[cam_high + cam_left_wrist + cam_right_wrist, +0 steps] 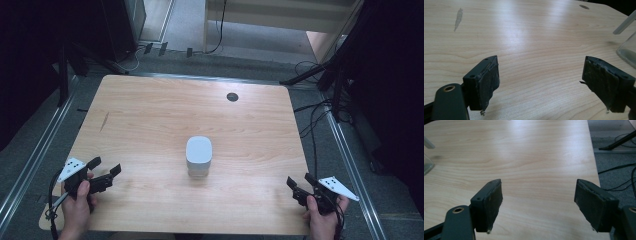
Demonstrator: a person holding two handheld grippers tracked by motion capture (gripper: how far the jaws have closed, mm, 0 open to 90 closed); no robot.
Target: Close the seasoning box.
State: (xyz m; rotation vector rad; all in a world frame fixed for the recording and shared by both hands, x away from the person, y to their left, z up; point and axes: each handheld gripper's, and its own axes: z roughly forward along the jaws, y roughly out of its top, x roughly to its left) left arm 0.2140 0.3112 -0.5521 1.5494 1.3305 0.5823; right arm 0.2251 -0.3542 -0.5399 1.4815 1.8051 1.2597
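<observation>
Two hand-held grippers sit low in the high view: the left hand-held gripper (106, 167) at lower left, the right hand-held gripper (298, 181) at lower right. Each has its jaws spread wide with nothing between them, hovering over bare wood of the table (150, 115). A clear container with a white lid (199, 156) stands at the frame's centre, well apart from both. No readable writing shows anywhere.
</observation>
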